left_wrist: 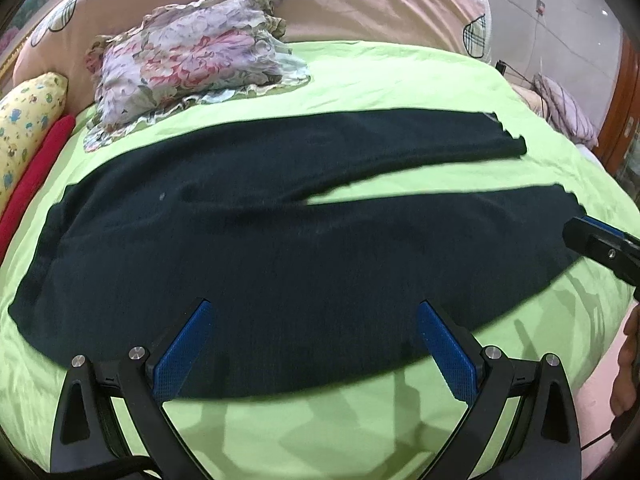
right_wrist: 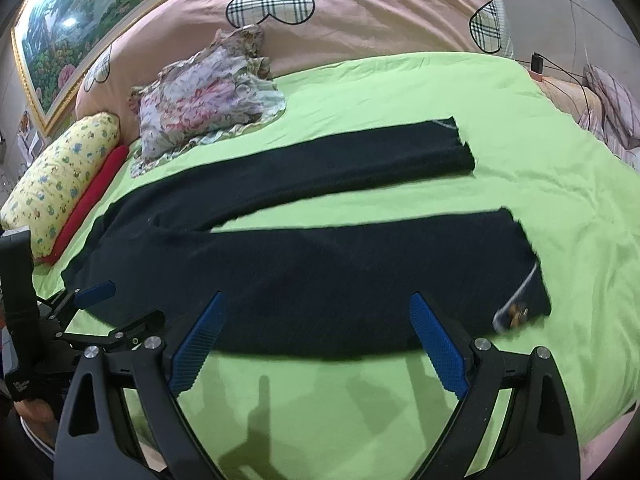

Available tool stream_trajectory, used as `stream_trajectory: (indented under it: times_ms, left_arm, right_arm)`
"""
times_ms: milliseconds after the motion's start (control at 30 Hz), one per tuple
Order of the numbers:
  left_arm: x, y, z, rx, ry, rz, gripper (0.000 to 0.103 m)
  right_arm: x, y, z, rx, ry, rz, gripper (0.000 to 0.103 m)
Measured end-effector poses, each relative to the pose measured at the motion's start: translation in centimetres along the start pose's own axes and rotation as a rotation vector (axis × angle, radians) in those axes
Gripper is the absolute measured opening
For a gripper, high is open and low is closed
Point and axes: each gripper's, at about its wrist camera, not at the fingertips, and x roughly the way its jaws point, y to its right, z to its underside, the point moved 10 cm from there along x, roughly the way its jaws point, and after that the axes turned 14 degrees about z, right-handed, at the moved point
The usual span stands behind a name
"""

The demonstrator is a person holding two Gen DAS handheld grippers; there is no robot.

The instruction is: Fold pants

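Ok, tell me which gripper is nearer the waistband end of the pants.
Left. The left gripper hovers open by the waistband half of the dark pants; the right gripper hovers open nearer the leg cuffs, farther away.

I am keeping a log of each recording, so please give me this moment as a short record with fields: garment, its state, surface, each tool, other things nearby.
garment: dark pants
state: spread flat, legs apart, not yet folded
surface: green sheet
left tool: open, over the near edge of the pants, holding nothing
right tool: open, over the near leg, holding nothing
nearby: floral cloth bunched beyond the pants; yellow pillow and red roll at the waist end; pink quilt behind
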Motion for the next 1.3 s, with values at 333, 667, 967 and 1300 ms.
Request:
stream_trajectory:
  times_ms: [333, 667, 967, 1300]
  left_arm:
    - [2.3, -0.1, -6.6, 0.103, -0.005, 0.052, 0.102]
    - [8.2, -1.6, -13.8, 0.166, -0.083, 0.081, 0.102]
    - [16.1, -0.1, -19.5, 0.341, -0.211, 0.15, 0.101]
    - [22.7, 0.7, -20.3, 0.403, -0.395, 0.29, 0.082]
  right_arm:
    - [3.8, 3.6, -5.7, 0.048, -0.03, 0.014, 0.093]
    - [9.3, 8.6, -10.9, 0.094, -0.089, 0.048, 0.093]
    - [15.6, 11.8, -14.9, 0.113, -0.155, 0.057, 0.093]
    - [19.6, 11.2, -16.4, 0.045, -0.232, 0.003, 0.081]
